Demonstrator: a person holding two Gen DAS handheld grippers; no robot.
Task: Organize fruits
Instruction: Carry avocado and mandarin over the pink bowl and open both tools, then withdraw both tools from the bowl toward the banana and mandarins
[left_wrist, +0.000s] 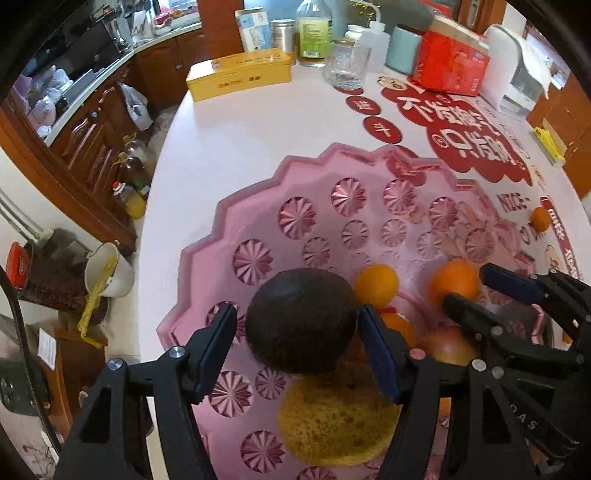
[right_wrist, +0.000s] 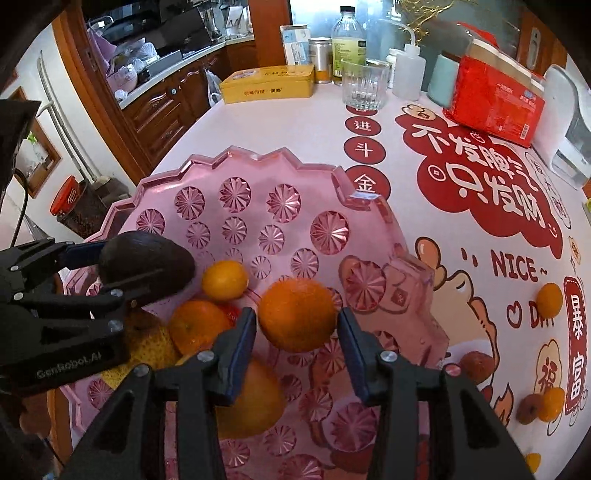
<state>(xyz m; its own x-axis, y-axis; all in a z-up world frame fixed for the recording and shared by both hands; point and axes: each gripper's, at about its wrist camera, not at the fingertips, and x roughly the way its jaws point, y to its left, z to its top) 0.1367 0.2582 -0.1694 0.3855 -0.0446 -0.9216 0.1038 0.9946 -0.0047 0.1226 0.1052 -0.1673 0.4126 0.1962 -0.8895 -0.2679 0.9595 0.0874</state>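
A dark avocado (left_wrist: 301, 321) is framed by the left tongs (left_wrist: 299, 314) over the pink glass bowl (left_wrist: 258, 184), just above a speckled yellow pear (left_wrist: 332, 424). The right pad is met by the fruit, but a sliver of bowl is seen at the left pad, so the tongs are read as slackened rather than clenched. An orange (right_wrist: 297, 314) is bracketed by the right tongs (right_wrist: 297, 317) inside the bowl (narrow gaps are seen at both pads), so it is taken as released. A smaller orange (right_wrist: 224, 279) is seen deeper in the bowl. One mandarin (right_wrist: 549, 299) is left on the table (right_wrist: 295, 122), well apart from the bowl.
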